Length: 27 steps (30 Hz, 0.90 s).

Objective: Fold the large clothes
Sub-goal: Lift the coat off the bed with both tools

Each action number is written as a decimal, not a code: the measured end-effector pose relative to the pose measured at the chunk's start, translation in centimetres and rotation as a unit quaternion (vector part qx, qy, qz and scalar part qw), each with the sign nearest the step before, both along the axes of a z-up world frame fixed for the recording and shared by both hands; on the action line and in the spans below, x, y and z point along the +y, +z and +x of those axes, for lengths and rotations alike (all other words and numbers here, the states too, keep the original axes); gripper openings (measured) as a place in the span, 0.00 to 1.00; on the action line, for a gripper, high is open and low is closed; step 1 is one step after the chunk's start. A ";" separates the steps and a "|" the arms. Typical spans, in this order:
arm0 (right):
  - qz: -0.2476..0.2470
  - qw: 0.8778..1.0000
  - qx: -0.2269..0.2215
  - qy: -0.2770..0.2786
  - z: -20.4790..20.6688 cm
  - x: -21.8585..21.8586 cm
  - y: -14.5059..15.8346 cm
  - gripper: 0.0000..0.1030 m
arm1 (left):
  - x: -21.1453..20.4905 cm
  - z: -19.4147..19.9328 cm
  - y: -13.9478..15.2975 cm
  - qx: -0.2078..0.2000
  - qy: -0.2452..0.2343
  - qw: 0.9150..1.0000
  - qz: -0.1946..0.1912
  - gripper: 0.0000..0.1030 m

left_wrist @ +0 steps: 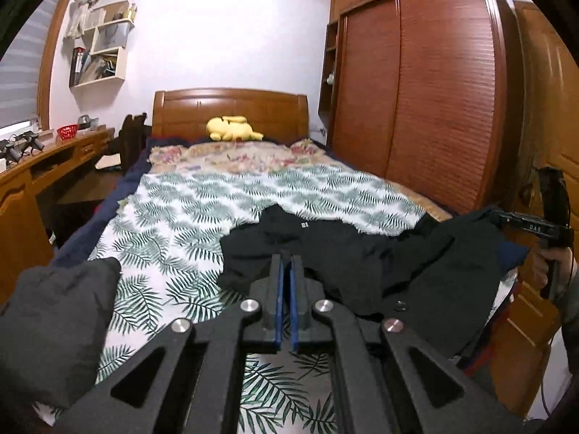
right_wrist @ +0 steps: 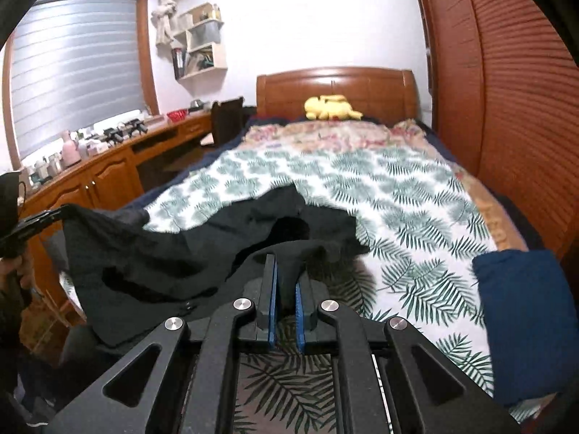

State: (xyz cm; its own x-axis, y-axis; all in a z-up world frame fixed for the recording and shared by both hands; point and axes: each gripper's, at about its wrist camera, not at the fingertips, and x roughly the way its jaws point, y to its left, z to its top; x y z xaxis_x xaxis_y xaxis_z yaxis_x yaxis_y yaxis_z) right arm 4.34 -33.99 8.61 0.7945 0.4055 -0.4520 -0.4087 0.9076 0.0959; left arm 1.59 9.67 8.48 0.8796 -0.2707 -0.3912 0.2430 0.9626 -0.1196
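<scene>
left gripper (left_wrist: 286, 264): fingers clamped on garment (left_wrist: 325, 253) edge | right gripper (right_wrist: 286, 271): clamped on other edge | held spread over bed (right_wrist: 416, 195), ready to fold

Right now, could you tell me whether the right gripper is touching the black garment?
Touching. The right wrist view shows a fold of the black garment pinched between the right gripper and its blue pads, rising from the bed.
</scene>
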 end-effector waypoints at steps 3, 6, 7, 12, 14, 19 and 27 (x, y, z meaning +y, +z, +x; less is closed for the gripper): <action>0.022 1.000 -0.019 -0.002 -2.0 -0.6 1.7 0.05 | 0.9 -2.1 1.1 -0.014 0.010 1.000 -0.017 0.00; 0.020 0.999 -0.035 0.002 -3.9 -0.9 3.3 0.05 | 1.6 -4.2 1.8 -0.025 0.015 0.999 -0.027 0.00; 0.016 0.999 -0.042 0.004 -4.7 -0.9 4.0 0.05 | 1.8 -4.6 2.1 -0.028 0.016 0.999 -0.028 0.00; 0.013 0.997 -0.070 0.006 -7.6 -1.5 6.2 0.05 | 2.6 -7.5 4.3 -0.053 0.019 0.998 -0.034 0.00; 0.025 0.996 -0.080 0.008 -8.6 -2.2 6.8 0.05 | 2.7 -8.5 5.0 -0.064 0.019 0.997 -0.037 0.00; 0.044 0.995 -0.088 0.006 -8.5 -3.7 6.9 0.05 | 2.6 -9.2 6.6 -0.081 0.028 0.996 -0.036 0.00; 0.001 1.000 -0.008 -0.022 3.5 -2.6 0.5 0.05 | 1.8 1.0 2.9 -0.022 0.041 0.998 -0.030 0.00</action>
State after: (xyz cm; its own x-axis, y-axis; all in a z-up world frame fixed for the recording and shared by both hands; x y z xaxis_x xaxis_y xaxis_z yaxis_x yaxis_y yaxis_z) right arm 7.86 -36.60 9.14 0.8191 0.3700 -0.4383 -0.3693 0.9249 0.0905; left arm 2.57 11.47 11.37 0.9158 -0.2184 -0.3372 0.1696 0.9711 -0.1681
